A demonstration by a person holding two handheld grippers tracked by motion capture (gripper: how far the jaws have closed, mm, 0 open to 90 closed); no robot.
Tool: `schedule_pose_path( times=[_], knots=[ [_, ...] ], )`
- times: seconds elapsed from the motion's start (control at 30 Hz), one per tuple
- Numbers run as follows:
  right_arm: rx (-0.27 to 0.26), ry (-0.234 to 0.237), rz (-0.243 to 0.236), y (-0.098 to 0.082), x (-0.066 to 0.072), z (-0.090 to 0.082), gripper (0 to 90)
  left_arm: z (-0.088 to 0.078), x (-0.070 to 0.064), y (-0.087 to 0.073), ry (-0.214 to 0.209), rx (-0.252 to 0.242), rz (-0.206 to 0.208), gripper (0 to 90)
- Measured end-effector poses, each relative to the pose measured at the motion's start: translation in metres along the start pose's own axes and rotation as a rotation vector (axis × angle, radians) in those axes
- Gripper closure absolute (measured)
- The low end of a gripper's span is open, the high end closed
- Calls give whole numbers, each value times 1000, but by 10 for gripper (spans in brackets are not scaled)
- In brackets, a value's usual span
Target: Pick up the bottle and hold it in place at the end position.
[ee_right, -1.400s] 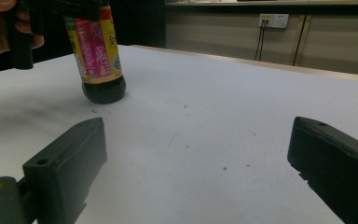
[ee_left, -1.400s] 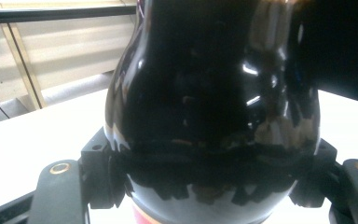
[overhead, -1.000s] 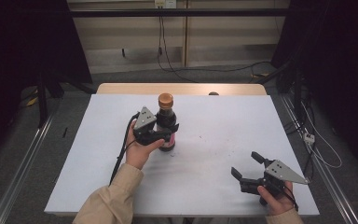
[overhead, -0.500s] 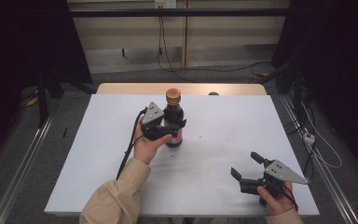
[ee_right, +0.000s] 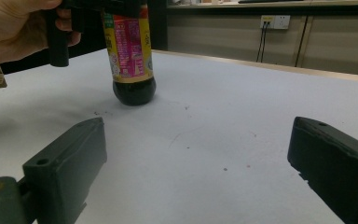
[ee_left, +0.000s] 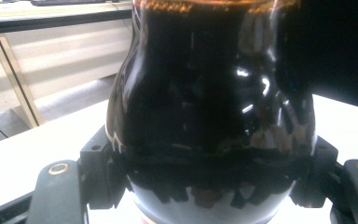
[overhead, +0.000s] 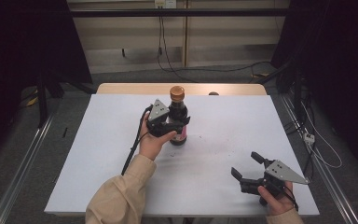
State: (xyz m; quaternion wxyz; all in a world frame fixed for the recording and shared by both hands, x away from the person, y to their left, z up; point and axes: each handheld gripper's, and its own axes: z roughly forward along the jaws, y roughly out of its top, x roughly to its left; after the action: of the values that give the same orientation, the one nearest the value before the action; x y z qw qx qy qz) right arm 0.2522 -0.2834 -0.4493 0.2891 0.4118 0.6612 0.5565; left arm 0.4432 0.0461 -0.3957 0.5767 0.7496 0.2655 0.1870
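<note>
A dark sauce bottle (overhead: 178, 116) with an orange cap and a pink and yellow label stands upright on the white table (overhead: 98, 154), left of centre. My left gripper (overhead: 179, 126) is shut on the bottle's body, and in the left gripper view its jaws clamp both sides of the dark glass (ee_left: 214, 102). The bottle's base (ee_right: 134, 91) rests on the table in the right gripper view. My right gripper (overhead: 246, 167) stands open near the front right edge, with nothing between its fingers (ee_right: 65, 163).
A wooden board (overhead: 121, 88) runs along the table's far edge. Cables hang on the back wall and lie on the floor to the right. Metal rails flank the table on both sides.
My left gripper has carried the upright bottle a little to the right and farther back on the table. The right gripper has stayed in place.
</note>
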Motion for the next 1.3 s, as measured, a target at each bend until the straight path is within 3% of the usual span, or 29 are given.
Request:
schedule_pose_path(
  times=[0.2, 0.57, 0.83, 1.3],
  knots=[
    [-5, -3, 2, 0, 0, 0, 34, 4, 1, -1, 4, -5, -6, 269],
    [-4, 1, -4, 0, -1, -1, 35, 15, 0, 8, 10, -5, 40, 266],
    [-4, 7, -3, 0, -1, 0, 35, 21, 1, 7, 29, 7, 43, 263],
    [-4, 10, -1, 0, 1, 0, 35, 20, 5, 7, 26, 16, 58, 261]
  ],
)
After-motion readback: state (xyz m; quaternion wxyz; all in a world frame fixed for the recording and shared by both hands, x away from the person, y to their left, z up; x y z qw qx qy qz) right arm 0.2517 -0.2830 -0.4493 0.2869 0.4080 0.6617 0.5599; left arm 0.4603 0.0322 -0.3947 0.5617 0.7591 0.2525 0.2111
